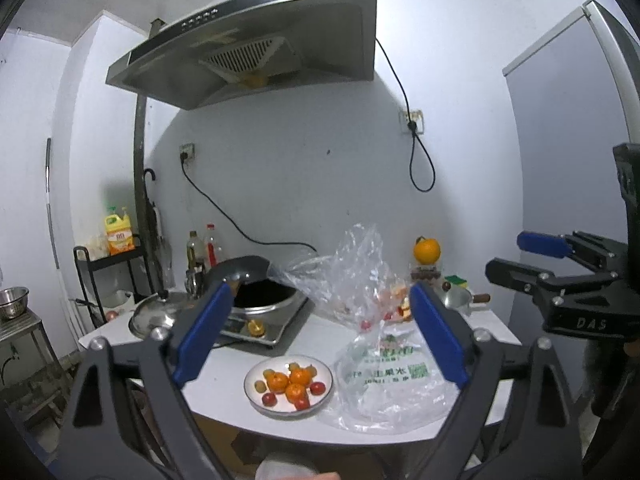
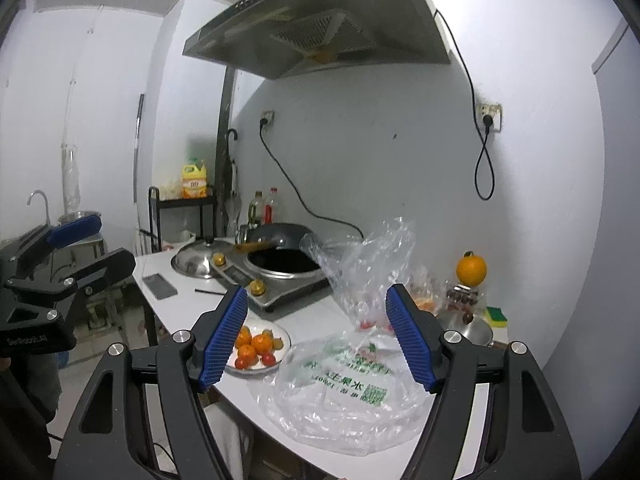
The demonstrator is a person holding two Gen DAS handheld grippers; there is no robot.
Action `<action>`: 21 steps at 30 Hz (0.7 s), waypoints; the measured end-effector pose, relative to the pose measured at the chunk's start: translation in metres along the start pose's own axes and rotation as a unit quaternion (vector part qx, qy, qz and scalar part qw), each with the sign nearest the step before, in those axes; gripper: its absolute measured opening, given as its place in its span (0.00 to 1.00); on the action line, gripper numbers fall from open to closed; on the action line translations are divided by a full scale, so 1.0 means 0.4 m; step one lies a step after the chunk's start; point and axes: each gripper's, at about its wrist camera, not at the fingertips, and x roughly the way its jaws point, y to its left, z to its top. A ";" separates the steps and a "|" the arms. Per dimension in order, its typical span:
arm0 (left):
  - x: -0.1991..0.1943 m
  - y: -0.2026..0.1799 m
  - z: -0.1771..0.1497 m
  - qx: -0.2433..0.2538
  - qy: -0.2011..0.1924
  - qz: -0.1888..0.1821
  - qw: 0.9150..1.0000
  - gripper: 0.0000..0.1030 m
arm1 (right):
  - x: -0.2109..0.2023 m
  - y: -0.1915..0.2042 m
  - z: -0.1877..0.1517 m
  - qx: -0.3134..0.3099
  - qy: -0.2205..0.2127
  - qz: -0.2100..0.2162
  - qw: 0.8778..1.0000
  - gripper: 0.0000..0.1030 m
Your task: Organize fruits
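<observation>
Both my left gripper (image 1: 320, 336) and right gripper (image 2: 316, 336) hover wide apart, gripping nothing, above the counter (image 1: 224, 376), where the plate (image 1: 316, 400) of fruits (image 1: 289, 384) sits just beside the plastic bag (image 1: 392, 380).

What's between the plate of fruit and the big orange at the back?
The plastic bags lie between the plate and the big orange: one printed and flat, one clear and puffed up with small fruit inside. The left wrist view shows it best.

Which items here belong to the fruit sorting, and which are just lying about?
Job: white plate of small oranges and red fruits; clear plastic bags; large orange.
Lying about: dark wok; steel pot lid; black phone; yellow-green sponge.
</observation>
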 end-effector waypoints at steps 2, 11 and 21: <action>-0.002 -0.003 0.011 0.004 -0.003 0.001 1.000 0.89 | -0.009 -0.003 0.009 0.001 -0.007 0.000 1.000 0.73; -0.013 0.000 0.039 0.004 -0.014 0.011 1.000 0.90 | -0.033 -0.013 0.031 0.000 -0.024 -0.007 1.000 0.73; -0.013 0.005 0.043 0.000 -0.015 0.025 1.000 0.90 | -0.037 -0.015 0.034 -0.001 -0.027 -0.006 1.000 0.73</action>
